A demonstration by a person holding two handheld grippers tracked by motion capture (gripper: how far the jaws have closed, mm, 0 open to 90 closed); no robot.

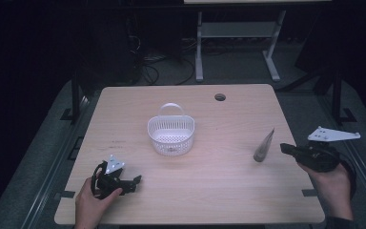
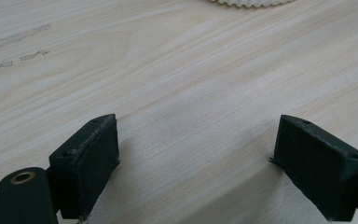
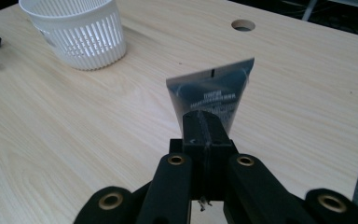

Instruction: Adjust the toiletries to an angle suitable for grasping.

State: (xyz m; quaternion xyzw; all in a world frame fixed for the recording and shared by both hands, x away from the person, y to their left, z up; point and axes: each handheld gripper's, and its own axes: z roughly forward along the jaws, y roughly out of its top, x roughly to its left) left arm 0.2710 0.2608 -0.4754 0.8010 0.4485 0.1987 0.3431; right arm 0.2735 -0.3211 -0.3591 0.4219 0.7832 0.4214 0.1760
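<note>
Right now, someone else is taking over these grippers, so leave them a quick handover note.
Left gripper: open, holding nothing, low over the table's near left part.
Right gripper: shut at the tube; whether it actually holds the tube is unclear, and the tube stands upright at the table's right side.
Basket: mid-table; looks empty from above.
Done: the right gripper has reached the tube.
Left, most likely: put the tube into the basket.

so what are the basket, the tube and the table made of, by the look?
Basket: white moulded plastic, probably; slotted walls and a thin hoop handle. Tube: soft plastic or laminate, it seems; dark, slightly glossy, with a flat crimped end and pale print. Table: pale wood-grain top, matte, likely laminate rather than solid wood.
</note>
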